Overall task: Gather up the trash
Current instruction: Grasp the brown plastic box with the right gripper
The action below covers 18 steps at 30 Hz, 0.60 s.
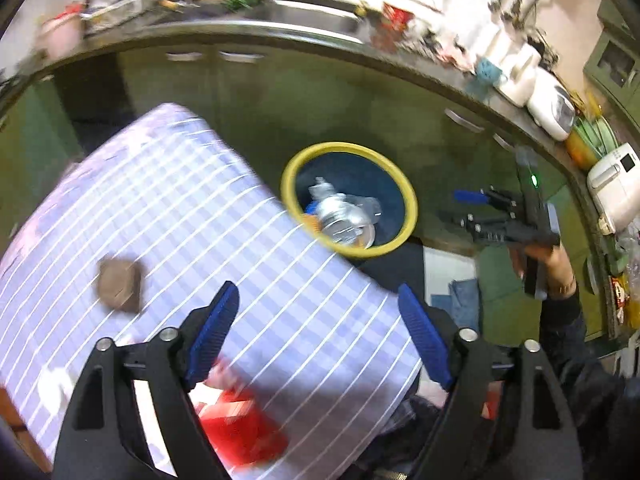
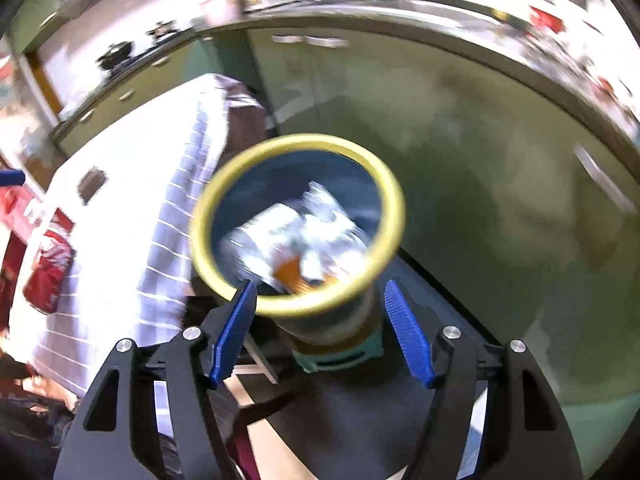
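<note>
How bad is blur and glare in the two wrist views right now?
Left wrist: motion smear across the striped tablecloth and counter, bin fairly readable, own tongs sharp. Right wrist: bin smeared, tablecloth blown out white by glare, tongs sharp. Both show heavy fisheye bending.

The mouth of the yellow-rimmed bin [image 1: 404,184] is uncovered from above, though crumpled wrappers and a can lie inside. The checked tabletop [image 1: 160,216] crowds its left rim. A brown lump [image 1: 120,284] and a red can [image 2: 48,272] stand on the cloth. The floor [image 2: 480,184] between bin and cabinets [image 1: 320,96] is free.
</note>
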### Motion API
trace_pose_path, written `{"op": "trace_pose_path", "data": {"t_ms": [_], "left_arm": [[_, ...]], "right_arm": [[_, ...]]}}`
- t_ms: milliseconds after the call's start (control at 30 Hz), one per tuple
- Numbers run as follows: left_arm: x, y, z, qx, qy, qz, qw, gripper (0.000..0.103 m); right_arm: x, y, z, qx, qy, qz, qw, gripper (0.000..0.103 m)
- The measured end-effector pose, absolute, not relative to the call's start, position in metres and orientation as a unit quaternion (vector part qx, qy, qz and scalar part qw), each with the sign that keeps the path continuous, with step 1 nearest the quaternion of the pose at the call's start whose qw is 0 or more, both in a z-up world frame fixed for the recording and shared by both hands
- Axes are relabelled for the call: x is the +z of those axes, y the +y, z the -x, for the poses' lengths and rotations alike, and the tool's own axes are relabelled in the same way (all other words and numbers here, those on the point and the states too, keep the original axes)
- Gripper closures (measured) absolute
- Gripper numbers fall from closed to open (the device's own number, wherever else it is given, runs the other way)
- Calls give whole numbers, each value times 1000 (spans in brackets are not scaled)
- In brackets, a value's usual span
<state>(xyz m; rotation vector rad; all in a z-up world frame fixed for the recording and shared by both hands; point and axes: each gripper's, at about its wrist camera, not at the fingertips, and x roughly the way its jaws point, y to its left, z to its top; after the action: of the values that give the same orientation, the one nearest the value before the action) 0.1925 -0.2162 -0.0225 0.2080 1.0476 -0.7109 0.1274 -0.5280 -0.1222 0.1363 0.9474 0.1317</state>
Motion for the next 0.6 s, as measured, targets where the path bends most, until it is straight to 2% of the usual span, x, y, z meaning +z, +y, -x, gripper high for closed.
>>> {"op": "trace_pose_path", "data": {"t_ms": [67, 200, 433, 500, 533, 600], "left_arm": [[-15, -180, -171, -312, 472, -87, 820, 22], [-15, -105, -132, -245, 453, -55, 855, 19], [-39, -13, -89, -162, 470, 10, 868, 18], [-47, 4, -78, -145, 472, 24, 869, 18], [-50, 8, -76, -140, 472, 28, 870, 18], [-54, 21, -68, -132, 471, 42, 871, 18]], "right_arm": [[-108, -497, -145, 100, 448, -48, 887, 32], [-87, -418, -182, 196, 433, -5, 880, 32], [-72, -261, -248, 336, 421, 64, 840, 30], [-73, -223, -264, 357, 418, 89, 831, 27], [-74, -207, -269, 360, 415, 105, 829, 21], [-77, -178, -285, 364, 416, 133, 823, 19]]}}
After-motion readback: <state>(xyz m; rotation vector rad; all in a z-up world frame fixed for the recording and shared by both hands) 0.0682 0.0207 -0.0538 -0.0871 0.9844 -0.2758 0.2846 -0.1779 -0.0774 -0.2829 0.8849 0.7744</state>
